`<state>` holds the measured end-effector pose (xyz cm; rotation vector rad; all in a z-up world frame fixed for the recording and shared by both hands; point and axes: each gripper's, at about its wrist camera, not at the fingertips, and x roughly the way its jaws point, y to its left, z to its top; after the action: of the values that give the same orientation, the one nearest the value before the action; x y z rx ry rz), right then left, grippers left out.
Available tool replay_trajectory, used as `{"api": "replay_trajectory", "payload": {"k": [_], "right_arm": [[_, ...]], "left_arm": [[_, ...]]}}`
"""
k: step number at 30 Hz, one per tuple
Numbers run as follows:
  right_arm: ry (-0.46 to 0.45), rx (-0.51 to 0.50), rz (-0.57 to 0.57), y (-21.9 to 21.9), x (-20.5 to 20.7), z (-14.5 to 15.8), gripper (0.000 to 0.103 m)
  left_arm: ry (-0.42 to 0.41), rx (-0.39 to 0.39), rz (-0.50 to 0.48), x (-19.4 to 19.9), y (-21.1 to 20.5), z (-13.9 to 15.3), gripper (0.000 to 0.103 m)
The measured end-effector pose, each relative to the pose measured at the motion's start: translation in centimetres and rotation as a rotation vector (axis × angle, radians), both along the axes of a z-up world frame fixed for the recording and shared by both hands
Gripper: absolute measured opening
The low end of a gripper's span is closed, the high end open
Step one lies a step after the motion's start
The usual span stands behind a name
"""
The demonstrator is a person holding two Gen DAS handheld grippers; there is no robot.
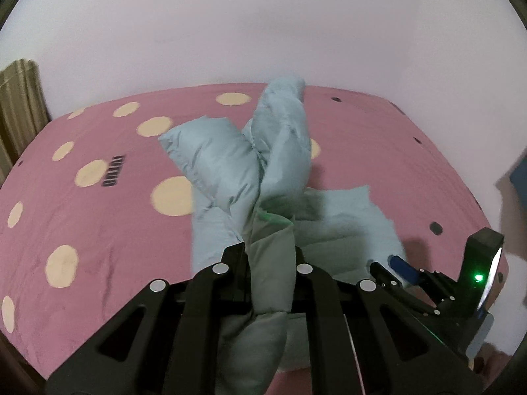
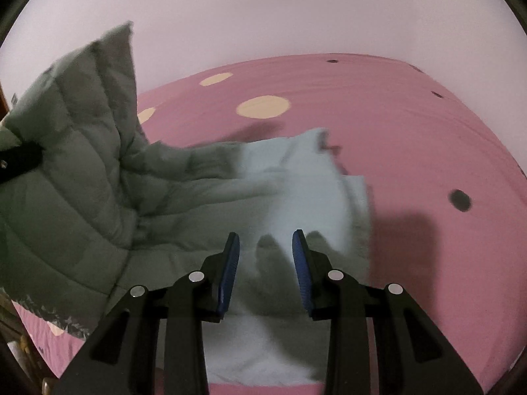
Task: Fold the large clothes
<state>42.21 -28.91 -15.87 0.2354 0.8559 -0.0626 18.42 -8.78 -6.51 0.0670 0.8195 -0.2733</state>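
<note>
Black linkage arms fill the bottom of the left wrist view, where the left hand-held gripper [image 1: 269, 256] has its jaws pressed together on a thick fold of a pale blue-green padded jacket [image 1: 227, 171]; the pinched cloth bulges out below the fingers and rises ahead of them as two puffy quilted lobes lifted off the bed [image 1: 98, 230]. The rest of the jacket lies in a heap on the pink sheet, near the middle of the bed and reaching toward its near edge. At the lower right of this view the right hand-held gripper [image 1: 392, 268] shows over the jacket's flat part, with a green light glowing on its body. From the right wrist, the right hand-held gripper [image 2: 266, 247] has its blue-padded fingers [image 2: 230, 270] spread apart with nothing pinched between them, above the jacket [image 2: 164, 204], whose shadowed fabric lies beneath. On the left of that view a quilted panel stands raised, with the black tip of the left hand-held gripper [image 2: 23, 159] gripping it. The sheet bears cream dots [image 2: 263, 107] and small dark spots [image 2: 460, 200], with a plain pale wall [image 1: 263, 33] beyond the far edge and a brown curtain [image 1: 19, 105] past the far left corner.
</note>
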Motion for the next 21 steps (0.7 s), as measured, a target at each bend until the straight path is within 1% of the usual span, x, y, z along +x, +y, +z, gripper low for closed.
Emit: {"api": "replay_trajectory", "payload": {"k": [4,9,15,18,21], "right_arm": [[0.001,0.004,-0.037,-2.5,-1.1,0.0,0.034],[0.010,-0.001,-0.082,-5.3,-2.4,-0.4,0.034],[0.041,0.012,-0.132,-7.9,-3.3,-1.8,0.034],[0.055,0.016,-0.149,-8.6,-3.5,-2.3,0.034],[0.059,0.015,-0.155,-8.9,-3.6,-2.3,0.034]], "left_arm": [[0.027,0.025,-0.045,0.2,-4.6,-2.1,0.008],[0.062,0.096,-0.084,-0.2,-9.7,-5.9,0.009],[0.101,0.158,-0.101,-0.3,-13.3,-10.0,0.009],[0.081,0.200,-0.110,-0.9,-14.4,-11.0,0.009],[0.057,0.200,-0.124,-1.6,-14.6,-10.4,0.012]]}}
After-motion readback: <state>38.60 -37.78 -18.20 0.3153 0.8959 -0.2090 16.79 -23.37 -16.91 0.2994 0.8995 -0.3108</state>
